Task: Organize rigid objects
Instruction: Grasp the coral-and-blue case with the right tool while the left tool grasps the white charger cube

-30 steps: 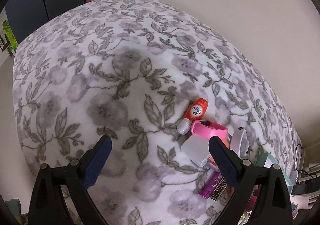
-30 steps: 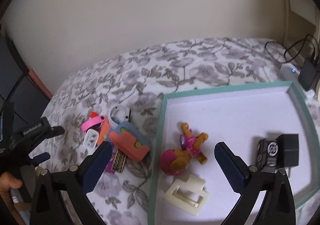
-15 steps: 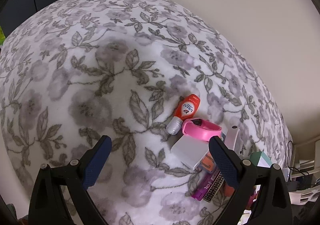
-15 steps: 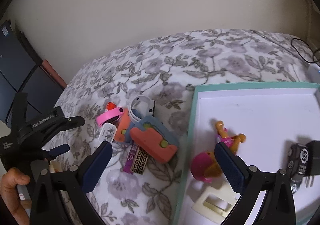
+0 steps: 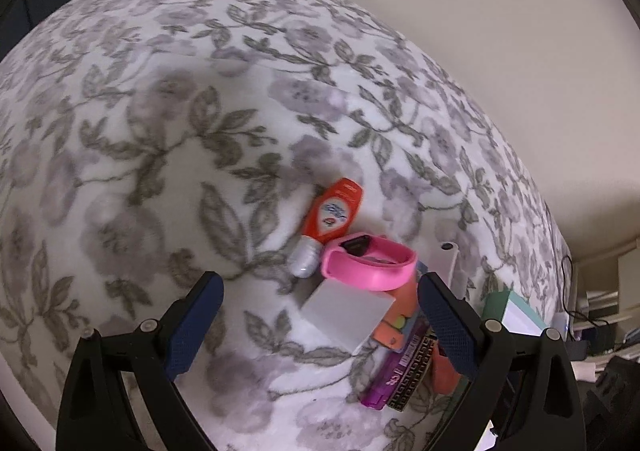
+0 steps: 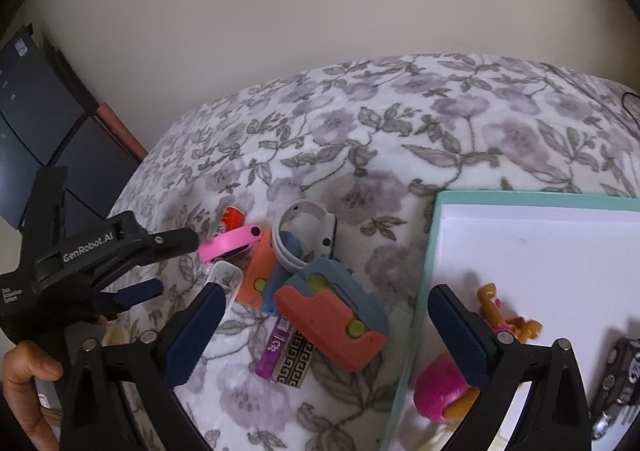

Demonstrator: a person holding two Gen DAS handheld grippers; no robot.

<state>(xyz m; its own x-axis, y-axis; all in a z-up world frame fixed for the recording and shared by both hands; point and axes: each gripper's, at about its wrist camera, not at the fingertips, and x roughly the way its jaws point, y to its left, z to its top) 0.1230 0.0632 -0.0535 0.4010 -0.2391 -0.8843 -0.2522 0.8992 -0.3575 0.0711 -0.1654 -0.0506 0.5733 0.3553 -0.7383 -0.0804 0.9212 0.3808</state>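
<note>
A pile of small objects lies on the floral blanket: an orange tube point(image 5: 333, 211), a pink wristband point(image 5: 369, 261), a white flat block point(image 5: 345, 314), a white wristband point(image 6: 305, 235), an orange-and-grey toy case point(image 6: 332, 311) and a purple patterned bar point(image 6: 285, 351). My left gripper point(image 5: 320, 319) is open just short of the white block and pink band; it also shows in the right wrist view point(image 6: 160, 263). My right gripper point(image 6: 326, 335) is open and empty above the toy case. A teal-rimmed white tray point(image 6: 425, 271) to the right holds a pink doll point(image 6: 444, 387) and a dark toy car point(image 6: 620, 375).
The blanket point(image 5: 160, 131) rounds off toward a cream wall. Dark furniture point(image 6: 36, 123) stands at the left. A black cable point(image 5: 568, 283) and clutter lie past the tray's corner point(image 5: 508, 305). A hand point(image 6: 24, 375) holds the left gripper.
My left gripper has moved closer to the pile, which now looms larger between the fingers. My right gripper has swung left from over the tray to over the pile.
</note>
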